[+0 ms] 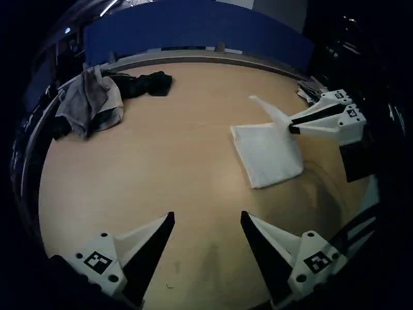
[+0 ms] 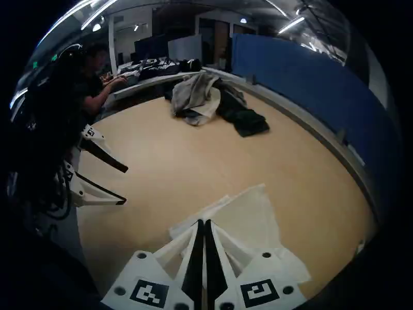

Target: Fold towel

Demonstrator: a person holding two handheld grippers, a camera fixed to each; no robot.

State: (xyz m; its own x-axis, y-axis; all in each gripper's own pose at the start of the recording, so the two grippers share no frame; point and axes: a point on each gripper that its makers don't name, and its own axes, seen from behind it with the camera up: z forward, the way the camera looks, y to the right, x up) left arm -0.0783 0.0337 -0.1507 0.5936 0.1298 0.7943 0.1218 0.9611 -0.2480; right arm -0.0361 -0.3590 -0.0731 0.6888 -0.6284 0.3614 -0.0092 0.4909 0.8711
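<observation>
Light wood worktop (image 1: pixel 155 170) before me. White towel (image 1: pixel 268 155) lies folded near my right, one corner lifted off. At far edge: heap of grey cloths (image 1: pixel 89 103), black garment (image 1: pixel 149 83) touching it.

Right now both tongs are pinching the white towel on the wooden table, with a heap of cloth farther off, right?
Not both. Only the right tongs pinch the white towel; the left tongs stand open over the wooden table, apart from the towel, as the left gripper view shows. The heap of cloth does lie farther off.
</observation>
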